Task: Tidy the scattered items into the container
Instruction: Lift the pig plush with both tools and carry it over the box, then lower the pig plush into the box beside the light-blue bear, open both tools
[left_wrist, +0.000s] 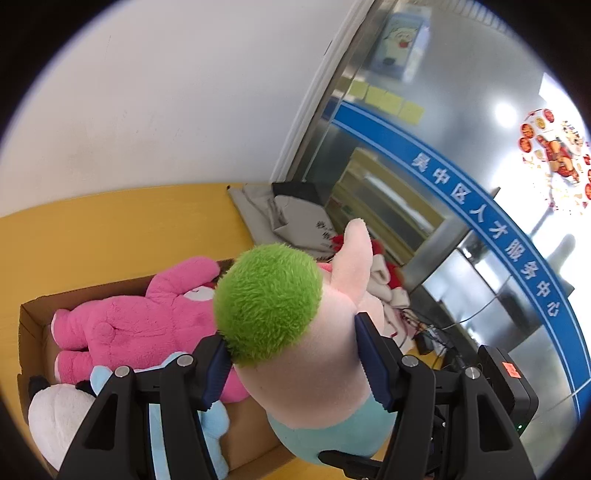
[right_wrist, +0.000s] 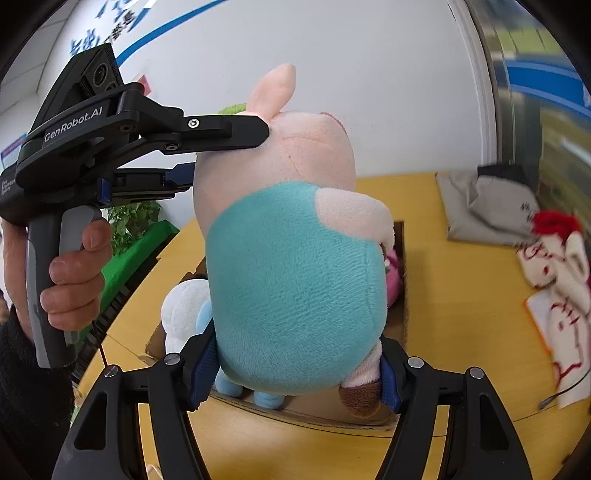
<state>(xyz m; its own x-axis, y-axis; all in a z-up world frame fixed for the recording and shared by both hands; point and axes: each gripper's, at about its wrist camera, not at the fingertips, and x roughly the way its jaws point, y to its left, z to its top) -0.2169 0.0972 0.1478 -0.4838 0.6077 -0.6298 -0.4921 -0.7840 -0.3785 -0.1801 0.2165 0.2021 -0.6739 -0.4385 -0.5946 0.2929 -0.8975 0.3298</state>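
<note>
Pig plush (left_wrist: 295, 332) with green hair and teal dress, clamped at the head by left gripper (left_wrist: 295, 365) and at the lower body by right gripper (right_wrist: 299, 373), both closed on it. Held in the air above cardboard box (left_wrist: 29, 332) on yellow bench (left_wrist: 110, 229). Inside the box: pink plush (left_wrist: 136, 317), white plush (left_wrist: 55, 417), light blue plush (left_wrist: 218, 424). Near the bench's far end, well apart from the box: grey cloth bag (right_wrist: 480, 206), red-and-white fabric item (right_wrist: 561, 266).

Office or public service centre: glass partition (left_wrist: 461, 155) with blue Chinese-lettered band (left_wrist: 491, 229), sticky notes (left_wrist: 384, 99), white wall (left_wrist: 166, 103).
</note>
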